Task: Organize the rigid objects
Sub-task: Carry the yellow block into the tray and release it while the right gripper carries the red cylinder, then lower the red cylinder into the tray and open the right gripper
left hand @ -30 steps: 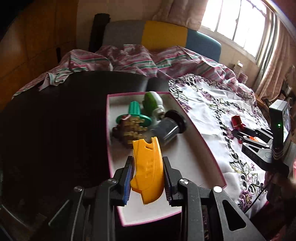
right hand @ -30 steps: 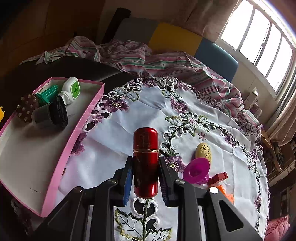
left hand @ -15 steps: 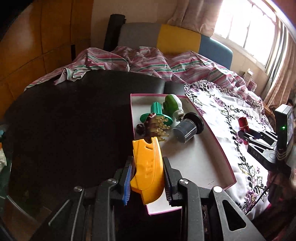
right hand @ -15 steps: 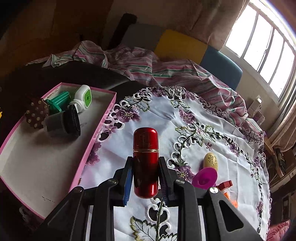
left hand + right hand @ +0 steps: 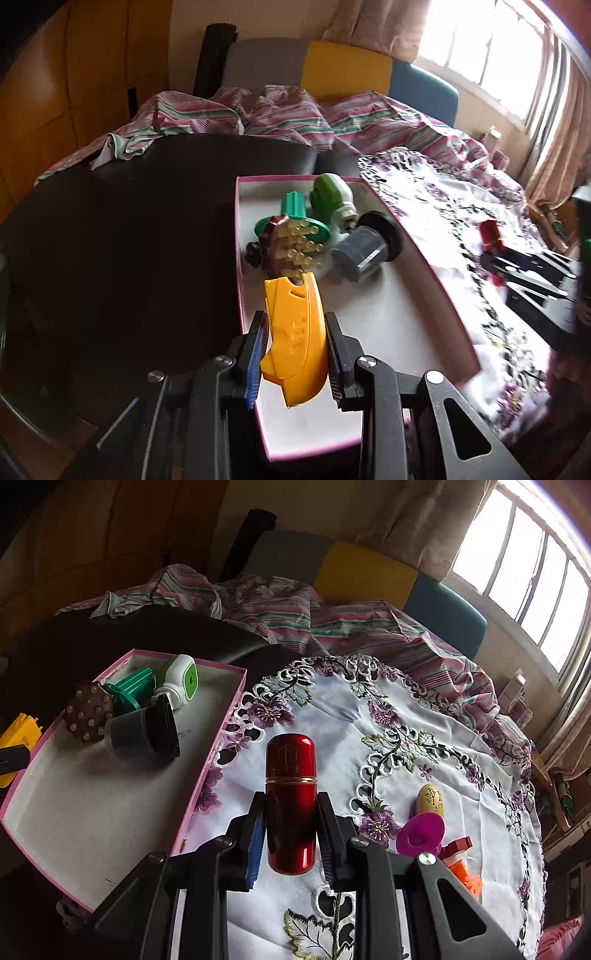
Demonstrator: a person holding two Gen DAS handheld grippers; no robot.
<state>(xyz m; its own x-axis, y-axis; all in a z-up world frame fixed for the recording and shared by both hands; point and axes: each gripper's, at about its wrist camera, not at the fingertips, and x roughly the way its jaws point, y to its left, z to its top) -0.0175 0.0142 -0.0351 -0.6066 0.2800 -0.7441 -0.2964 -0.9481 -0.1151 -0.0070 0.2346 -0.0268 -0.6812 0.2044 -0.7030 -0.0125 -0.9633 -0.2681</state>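
My left gripper (image 5: 295,354) is shut on a yellow plastic piece (image 5: 295,332), held over the near left part of the pink-rimmed box (image 5: 424,258). Inside the box lie a brown studded massager (image 5: 288,247), a green knob (image 5: 293,206), a green-and-white bottle (image 5: 332,195) and a grey cylinder (image 5: 364,253). My right gripper (image 5: 291,834) is shut on a red capsule-shaped bottle (image 5: 291,797), above the embroidered cloth (image 5: 332,720) just right of the box (image 5: 207,768). The yellow piece (image 5: 16,731) shows at the left edge of the right wrist view.
On the cloth to the right lie a cream egg-shaped item (image 5: 429,799), a magenta funnel-like cap (image 5: 421,832) and red-and-orange parts (image 5: 461,864). A dark tabletop (image 5: 129,240) spreads left of the box. A striped blanket (image 5: 277,114) and colour-block headboard stand behind.
The left gripper with the yellow piece swung left off the box and has come back over its near left part. The right gripper with the red bottle drifted slightly toward the box.
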